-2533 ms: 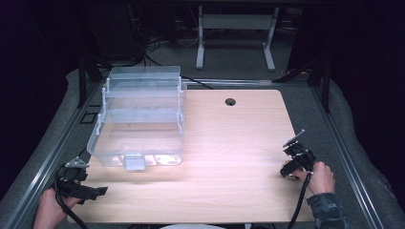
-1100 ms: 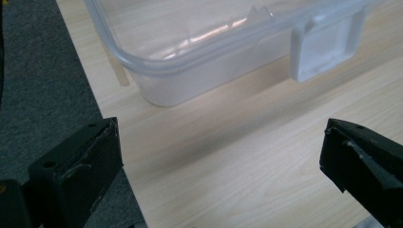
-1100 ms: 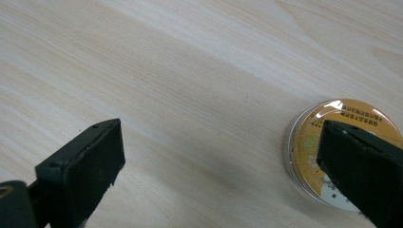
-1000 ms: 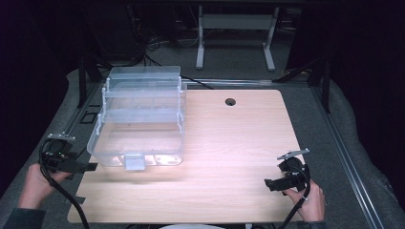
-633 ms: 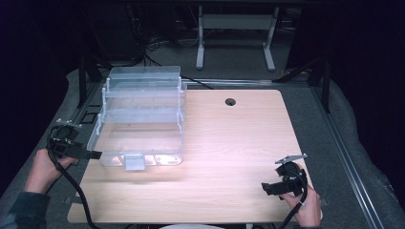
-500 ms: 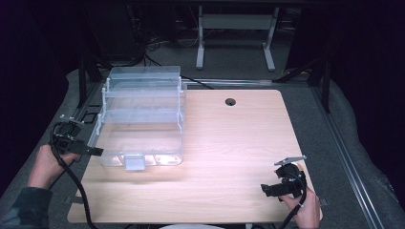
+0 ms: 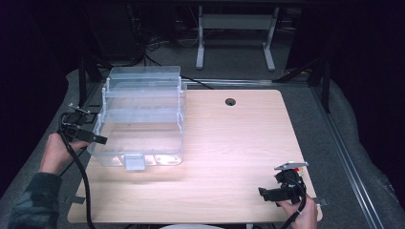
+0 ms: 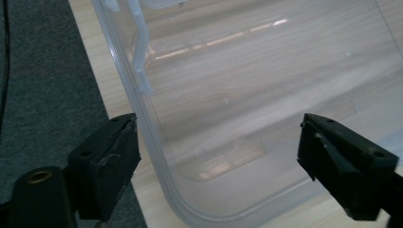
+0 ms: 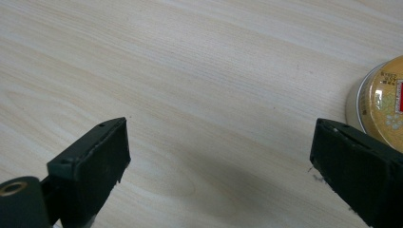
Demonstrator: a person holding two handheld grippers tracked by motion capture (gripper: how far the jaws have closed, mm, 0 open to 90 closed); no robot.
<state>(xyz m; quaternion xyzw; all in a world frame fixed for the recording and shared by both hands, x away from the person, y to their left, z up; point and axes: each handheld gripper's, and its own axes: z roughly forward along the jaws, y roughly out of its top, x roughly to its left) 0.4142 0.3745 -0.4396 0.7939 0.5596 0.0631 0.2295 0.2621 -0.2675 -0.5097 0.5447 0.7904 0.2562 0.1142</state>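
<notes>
A clear plastic tiered box [image 7: 143, 119] stands at the back left of the wooden table [image 7: 229, 143]. My left gripper [image 7: 101, 139] reaches in from the left at the box's front-left corner. In the left gripper view the left gripper [image 8: 218, 137] has its jaws straddling the box's rim [image 8: 157, 156]; one jaw is outside, the other over the inside. Its jaws have just been closing, but the pads stand off the plastic. My right gripper [image 7: 263, 192] is low near the table's front right. The right gripper [image 9: 218, 142] stands open over bare wood.
A round tin with a gold lid [image 9: 380, 99] sits at the right edge of the right gripper view. A cable hole [image 7: 230, 101] marks the table's back. Grey carpet [image 7: 344, 143] and metal rails flank the table.
My left hand has travelled from the table's front-left corner up to the box's left side. My right hand has drawn back toward the front edge and a little leftward.
</notes>
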